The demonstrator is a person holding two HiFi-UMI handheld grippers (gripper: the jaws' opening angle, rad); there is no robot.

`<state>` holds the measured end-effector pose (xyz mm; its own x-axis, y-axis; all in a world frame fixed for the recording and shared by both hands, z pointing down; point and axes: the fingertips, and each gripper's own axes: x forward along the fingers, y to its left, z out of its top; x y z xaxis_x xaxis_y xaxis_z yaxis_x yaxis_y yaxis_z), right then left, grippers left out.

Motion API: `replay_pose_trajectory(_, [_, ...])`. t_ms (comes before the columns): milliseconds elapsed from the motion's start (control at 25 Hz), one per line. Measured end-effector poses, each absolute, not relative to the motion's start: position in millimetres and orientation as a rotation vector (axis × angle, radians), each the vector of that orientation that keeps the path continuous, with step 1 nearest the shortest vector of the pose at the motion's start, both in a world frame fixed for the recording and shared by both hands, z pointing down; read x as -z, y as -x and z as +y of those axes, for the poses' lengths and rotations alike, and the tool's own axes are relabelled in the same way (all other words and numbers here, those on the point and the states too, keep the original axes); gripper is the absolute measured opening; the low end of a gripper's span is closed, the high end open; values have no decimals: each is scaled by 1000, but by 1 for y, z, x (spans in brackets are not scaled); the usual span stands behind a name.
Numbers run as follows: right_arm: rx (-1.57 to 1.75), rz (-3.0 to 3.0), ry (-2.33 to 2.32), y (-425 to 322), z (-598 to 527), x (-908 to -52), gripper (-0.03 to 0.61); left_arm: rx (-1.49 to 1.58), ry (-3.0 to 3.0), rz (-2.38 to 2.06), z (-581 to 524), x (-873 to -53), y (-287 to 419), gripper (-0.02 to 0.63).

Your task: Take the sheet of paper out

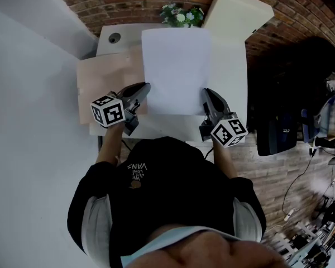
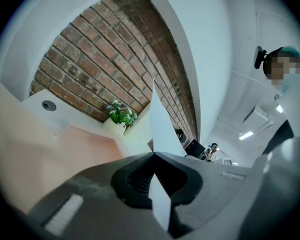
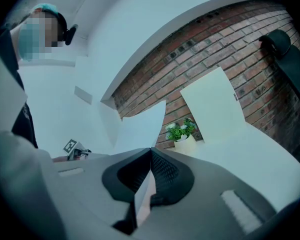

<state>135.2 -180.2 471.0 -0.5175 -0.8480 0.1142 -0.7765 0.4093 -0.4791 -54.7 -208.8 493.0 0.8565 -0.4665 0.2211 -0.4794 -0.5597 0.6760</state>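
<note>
A white sheet of paper point(image 1: 176, 70) is held flat above the white table point(image 1: 237, 77), between both grippers. My left gripper point(image 1: 145, 87) is shut on the sheet's near left edge. My right gripper point(image 1: 205, 92) is shut on its near right corner. In the left gripper view the sheet point(image 2: 160, 129) shows edge-on, running up out of the closed jaws. In the right gripper view the sheet point(image 3: 140, 129) rises from the closed jaws, and the left gripper's marker cube point(image 3: 72, 146) shows beyond it.
A tan folder point(image 1: 106, 85) lies on the table's left part, under the sheet. A small potted plant point(image 1: 182, 15) stands at the far edge by the brick wall. A cream lid or box flap point(image 1: 237, 13) stands at the far right. A black chair point(image 1: 287, 94) is to the right.
</note>
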Motion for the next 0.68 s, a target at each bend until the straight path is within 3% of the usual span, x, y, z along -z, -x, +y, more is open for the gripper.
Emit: replay_pose_trajectory(680, [720,2540,1452,-124,-180,-469,2,-12,-2237,-694,-205,-494,66,2])
